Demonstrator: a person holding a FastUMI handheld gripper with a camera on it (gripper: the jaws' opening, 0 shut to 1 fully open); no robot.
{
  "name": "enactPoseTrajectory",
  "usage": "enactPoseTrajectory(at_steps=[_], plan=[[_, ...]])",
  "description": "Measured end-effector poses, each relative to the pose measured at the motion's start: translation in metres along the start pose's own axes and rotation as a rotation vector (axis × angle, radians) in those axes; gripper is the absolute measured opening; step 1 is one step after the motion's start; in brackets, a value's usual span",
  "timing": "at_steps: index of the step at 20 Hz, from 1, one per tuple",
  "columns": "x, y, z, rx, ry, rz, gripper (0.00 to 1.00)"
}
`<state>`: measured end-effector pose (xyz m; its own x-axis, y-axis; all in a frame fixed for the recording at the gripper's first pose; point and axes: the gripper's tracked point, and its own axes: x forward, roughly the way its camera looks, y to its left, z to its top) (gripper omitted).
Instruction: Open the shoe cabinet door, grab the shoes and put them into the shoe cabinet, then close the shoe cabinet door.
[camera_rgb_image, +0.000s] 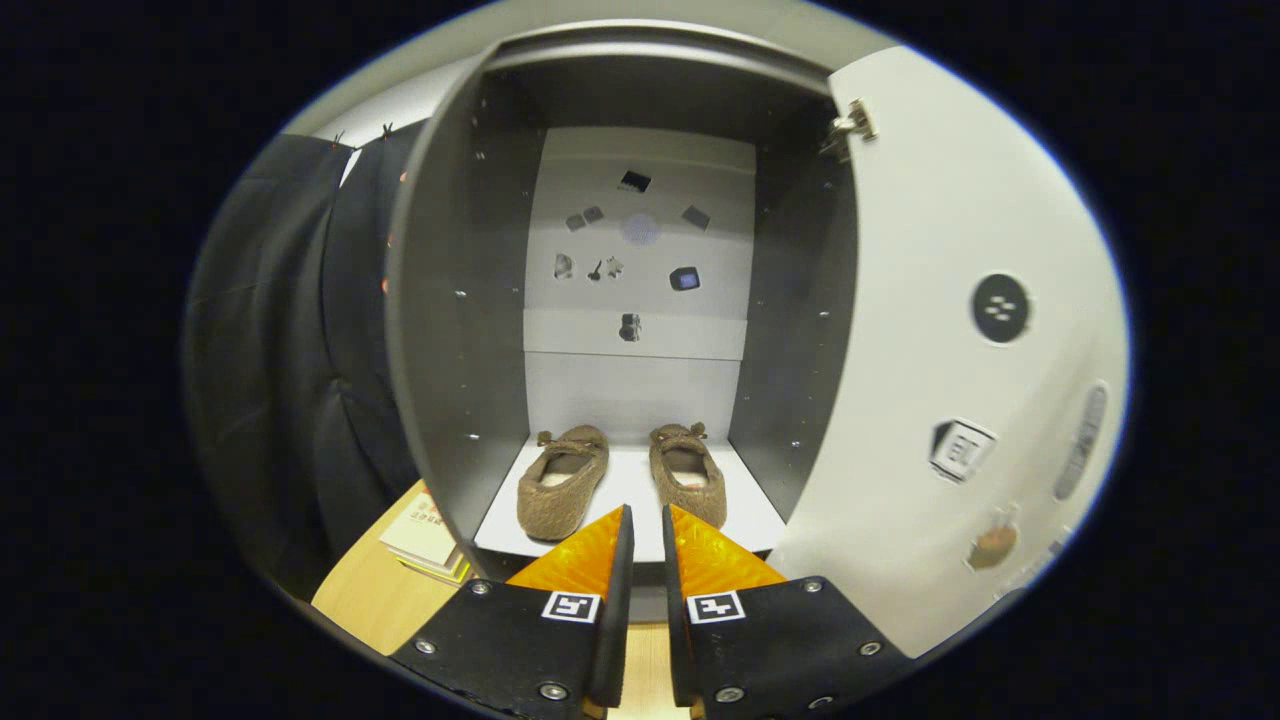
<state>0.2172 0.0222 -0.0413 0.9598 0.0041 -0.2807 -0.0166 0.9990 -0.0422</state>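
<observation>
In front of me stands the shoe cabinet (455, 330), dark grey outside and inside, with a pale back wall and a white bottom shelf. Its door (950, 330) is swung wide open and hangs at my 2 to 3 o'clock; the inner face is white, and it carries a round dark sticker, a few smaller stickers and one metal hinge (852, 124) at the top corner next to the cabinet body. At my 9 o'clock, beside the cabinet, there is the black cloth wall (280, 380) of the booth. Below it, at about 8 o'clock, I see a wooden table top (365, 595) with a small stack of books (425, 535) which lies just beside the lower corner of the cabinet. On the white shelf, at 12 o'clock from my fingers and a little beyond them, the two brown furry shoes stand side by side with a gap between: the left shoe (562, 482) and the right shoe (688, 472), both with the toes toward the back wall. On the back wall several small dark stickers (640, 240) are scattered; I cannot tell what they show. My gripper (646, 520) is almost pressed together, only a narrow slit remains between the fingers, and it holds nothing; the tips are just before the front edge of the shelf.
</observation>
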Motion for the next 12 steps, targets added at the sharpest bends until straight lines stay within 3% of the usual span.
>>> enactPoseTrajectory(at_steps=[5, 12], plan=[[-0.107, -0.028, -0.024, 0.009, -0.026, -0.078, 0.25], [-0.203, -0.114, -0.062, 0.081, -0.011, -0.275, 0.31]])
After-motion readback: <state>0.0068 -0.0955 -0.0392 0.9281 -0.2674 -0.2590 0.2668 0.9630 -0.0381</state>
